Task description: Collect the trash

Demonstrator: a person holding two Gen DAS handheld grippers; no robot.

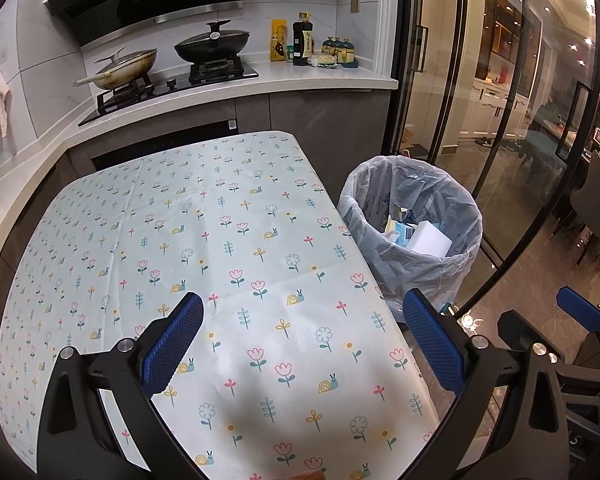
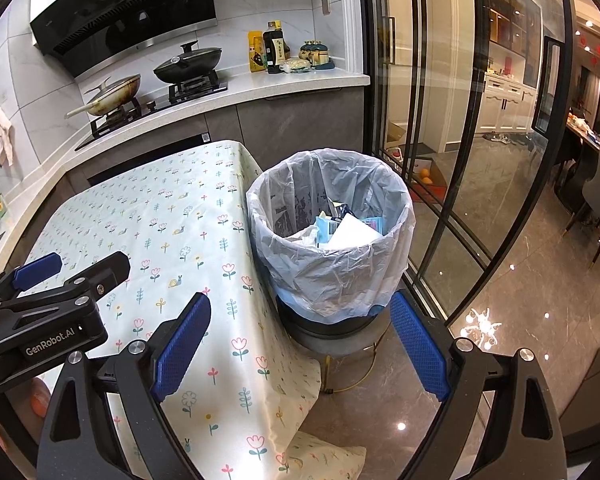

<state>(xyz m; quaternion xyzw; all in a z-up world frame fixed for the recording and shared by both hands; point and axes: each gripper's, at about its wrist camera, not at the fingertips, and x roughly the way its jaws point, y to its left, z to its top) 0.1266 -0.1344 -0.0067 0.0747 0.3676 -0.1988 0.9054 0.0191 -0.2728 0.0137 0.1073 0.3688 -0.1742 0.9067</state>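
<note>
A trash bin (image 1: 414, 232) lined with a clear plastic bag stands on a low stool to the right of the table; it also shows in the right wrist view (image 2: 332, 276). White and blue paper scraps (image 2: 348, 228) lie inside it. My left gripper (image 1: 304, 340) is open and empty above the flowered tablecloth (image 1: 220, 240), near the table's front right. My right gripper (image 2: 300, 348) is open and empty, held in front of the bin at the table's right edge. The left gripper (image 2: 64, 276) shows at the left of the right wrist view.
A kitchen counter (image 1: 300, 78) with a stove, two pans (image 1: 212, 46) and bottles runs behind the table. Glass sliding doors (image 2: 460, 160) stand right of the bin. The glossy floor (image 2: 520, 300) stretches to the right. The cloth hangs over the table's corner (image 2: 284, 400).
</note>
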